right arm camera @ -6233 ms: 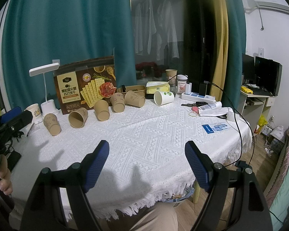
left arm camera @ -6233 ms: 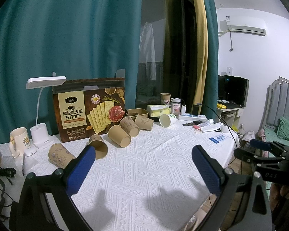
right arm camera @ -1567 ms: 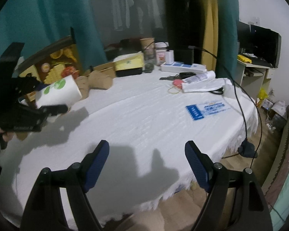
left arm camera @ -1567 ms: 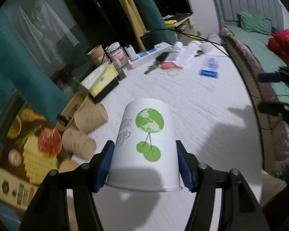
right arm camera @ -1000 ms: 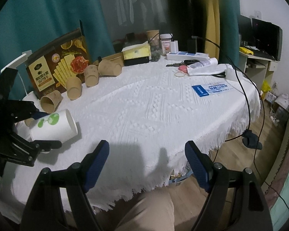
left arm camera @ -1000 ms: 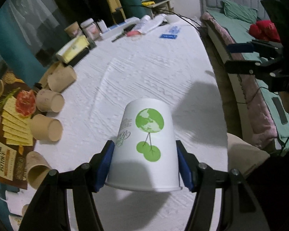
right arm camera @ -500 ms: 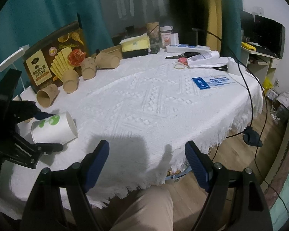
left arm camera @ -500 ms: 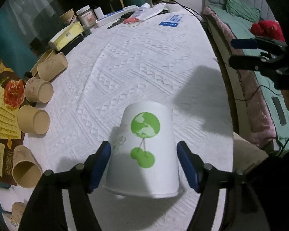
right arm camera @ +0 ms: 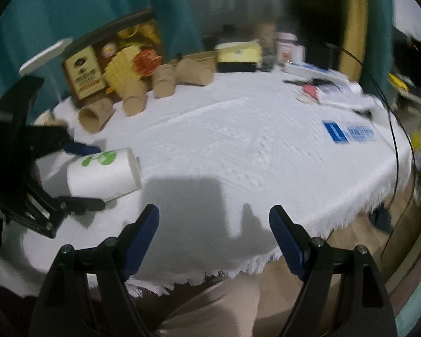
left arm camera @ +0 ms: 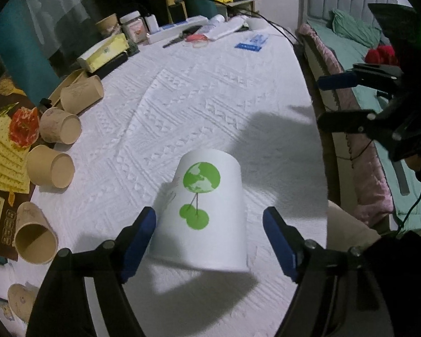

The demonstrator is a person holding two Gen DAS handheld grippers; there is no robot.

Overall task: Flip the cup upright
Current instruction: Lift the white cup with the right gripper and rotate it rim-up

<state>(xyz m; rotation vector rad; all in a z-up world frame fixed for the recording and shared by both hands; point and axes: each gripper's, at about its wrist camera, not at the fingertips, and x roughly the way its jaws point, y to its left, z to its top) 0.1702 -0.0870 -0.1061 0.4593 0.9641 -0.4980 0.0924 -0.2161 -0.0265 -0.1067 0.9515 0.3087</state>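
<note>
The left tongs [left arm camera: 209, 237] at the bottom of their own view stand spread, with a gap showing on either side between the blue pads [left arm camera: 139, 241] and the white cup with green globe print [left arm camera: 203, 216]. That cup sits just ahead of them, centre-low in the frame, on the white tablecloth [left arm camera: 210, 106]; in the right wrist view it shows at the left edge [right arm camera: 103, 175], tilted on its side with its wide mouth toward the frame's centre. The right tongs [right arm camera: 213, 238] at the bottom of their view are spread wide and hold nothing, hanging over the table's fringed near edge. Brown paper cups [left arm camera: 50, 170] lie on their sides along the left of the left view, by a cracker box [right arm camera: 109, 61].
</note>
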